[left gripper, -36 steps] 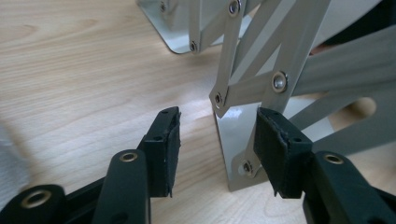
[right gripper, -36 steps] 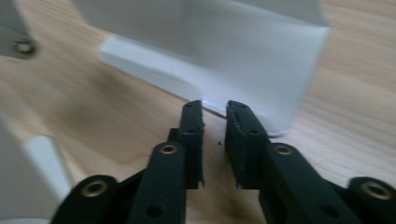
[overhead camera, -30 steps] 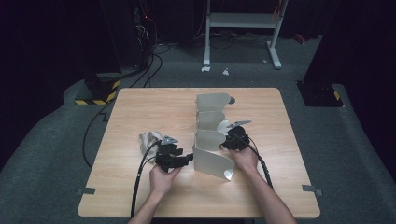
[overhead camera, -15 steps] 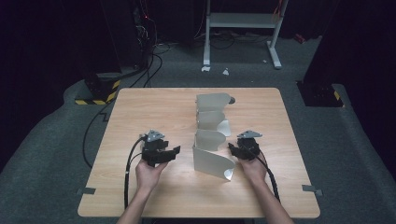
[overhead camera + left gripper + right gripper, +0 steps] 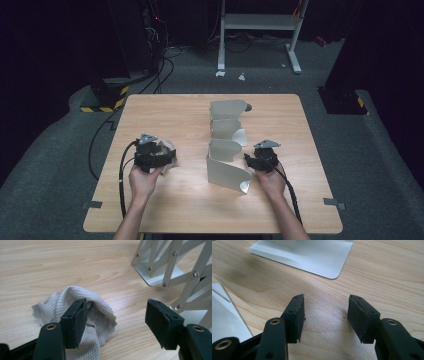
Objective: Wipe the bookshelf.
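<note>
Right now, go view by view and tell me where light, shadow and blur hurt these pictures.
High view: pale wooden table lit, surroundings near black. Left gripper view: crumpled white waffle-weave cloth sharp, silver folding metal rack evenly lit. Right gripper view: soft shadow on wood beneath the open right tool.

You are in a dark lab or test room. Your wooden worktop (image 5: 165, 210) stands alone on grey carpet (image 5: 50, 165). Black cables (image 5: 160, 70) run past its far left corner, by yellow-and-black warning tape (image 5: 107, 102) and a metal stand (image 5: 257, 25).

Overhead view; two close tabletop (image 5: 170, 200) views
</note>
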`<state>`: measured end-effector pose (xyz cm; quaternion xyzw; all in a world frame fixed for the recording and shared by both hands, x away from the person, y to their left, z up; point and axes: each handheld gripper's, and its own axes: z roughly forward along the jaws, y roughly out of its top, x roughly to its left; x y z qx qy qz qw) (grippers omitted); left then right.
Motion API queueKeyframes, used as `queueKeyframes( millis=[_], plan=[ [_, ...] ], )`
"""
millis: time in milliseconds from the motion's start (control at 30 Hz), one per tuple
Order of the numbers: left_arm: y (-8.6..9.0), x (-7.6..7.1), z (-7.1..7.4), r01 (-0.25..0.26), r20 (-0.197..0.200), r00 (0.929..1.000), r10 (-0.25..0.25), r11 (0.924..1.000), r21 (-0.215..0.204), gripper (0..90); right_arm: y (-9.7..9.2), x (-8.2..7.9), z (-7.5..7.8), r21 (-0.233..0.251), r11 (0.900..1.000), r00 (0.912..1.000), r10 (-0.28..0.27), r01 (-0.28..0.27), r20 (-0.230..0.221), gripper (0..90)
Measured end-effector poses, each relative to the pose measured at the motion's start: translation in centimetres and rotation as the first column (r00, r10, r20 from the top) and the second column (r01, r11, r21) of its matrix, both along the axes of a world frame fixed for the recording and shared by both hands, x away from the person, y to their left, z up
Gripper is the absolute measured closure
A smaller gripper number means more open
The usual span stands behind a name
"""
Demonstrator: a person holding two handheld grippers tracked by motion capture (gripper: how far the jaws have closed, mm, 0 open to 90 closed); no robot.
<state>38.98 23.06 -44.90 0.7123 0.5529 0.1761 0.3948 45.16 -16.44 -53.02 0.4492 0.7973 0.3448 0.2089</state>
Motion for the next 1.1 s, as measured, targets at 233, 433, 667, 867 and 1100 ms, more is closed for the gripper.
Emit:
queueKeyframes(
  millis=[233,433,667,867,1100],
  plan=[
    [0.8,0.5,0.0,-0.035,-0.005,0.9994,0.036,0.9985,0.041,32.0,0.0,0.0,0.0,0.0,1.0,1.0,0.003,-0.003,-0.001,46.4],
    [1.4,1.6,-1.4,-0.06,-0.014,0.998,0.062,0.9929,0.102,35.1,0.0,0.0,0.0,-0.004,1.0,1.0,0.003,-0.003,0.003,45.9],
    [1.0,3.7,-3.1,-0.054,-0.02,0.9982,0.056,0.993,0.105,38.3,0.4,-0.3,0.0,-0.034,0.9994,0.9994,0.005,-0.004,0.034,46.8],
    [1.1,5.1,-5.3,-0.035,-0.113,0.9923,0.05,0.99,0.137,50.0,0.4,-0.3,0.0,-0.035,0.9994,0.9994,0.003,-0.001,0.035,46.6],
    [1.1,5.6,-6.6,-0.035,-0.148,0.9872,0.059,0.9871,0.156,54.0,0.2,-0.1,0.0,-0.019,0.9998,0.9998,0.003,-0.003,0.019,46.7]
  ],
)
